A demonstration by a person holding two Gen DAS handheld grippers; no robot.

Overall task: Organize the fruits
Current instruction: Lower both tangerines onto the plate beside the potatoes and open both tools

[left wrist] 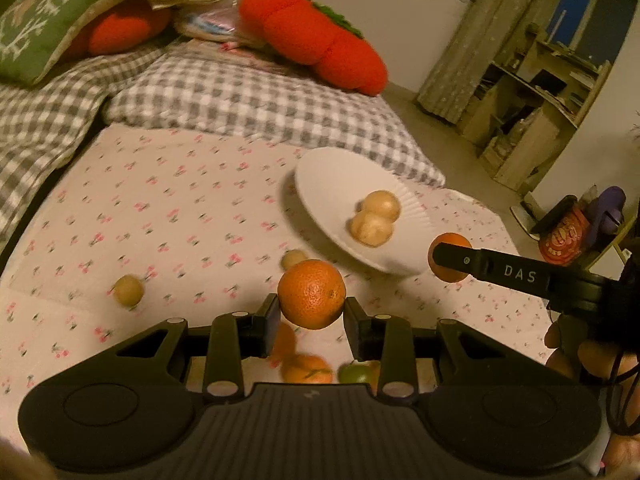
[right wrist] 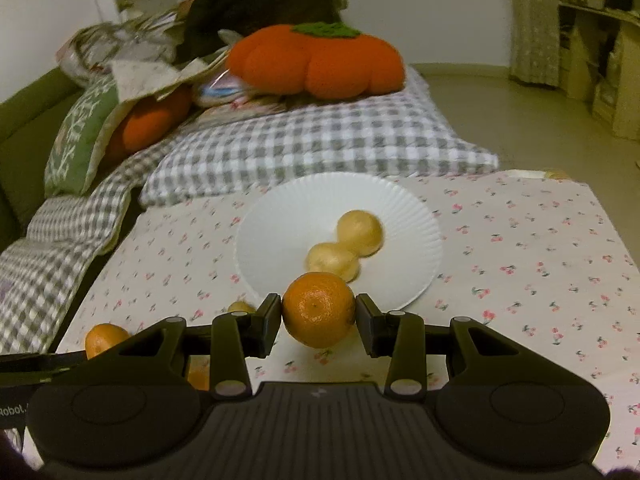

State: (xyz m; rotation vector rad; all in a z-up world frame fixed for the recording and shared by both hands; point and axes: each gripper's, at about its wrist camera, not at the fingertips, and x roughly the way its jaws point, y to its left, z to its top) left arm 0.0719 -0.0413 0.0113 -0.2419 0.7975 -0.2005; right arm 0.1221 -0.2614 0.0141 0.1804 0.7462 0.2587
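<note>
Left-held orange (left wrist: 311, 294): clamped between both fingers of the left gripper (left wrist: 311, 320), lifted above the cloth, near the plate's closer rim.
Right-held orange (right wrist: 319, 310): clamped between both fingers of the right gripper (right wrist: 319, 322), just in front of the plate's near rim.
Plate (right wrist: 280, 216): white, fluted rim, resting on the cloth; holds two pale yellow fruits (right wrist: 346, 246) touching each other.
Loose fruit: one yellow fruit (left wrist: 128, 290) on the cloth well left of the plate; a second small one (left wrist: 294, 259) just behind the left-held orange; another orange (left wrist: 307, 369) and a green fruit (left wrist: 354, 373) below the left gripper, partly hidden.
Cloth (right wrist: 520, 248): white with small cherry print, covering the work surface.
Surroundings: grey checked pillow (right wrist: 312, 144) behind the plate, orange plush cushion (right wrist: 316, 58) on top of it.
</note>
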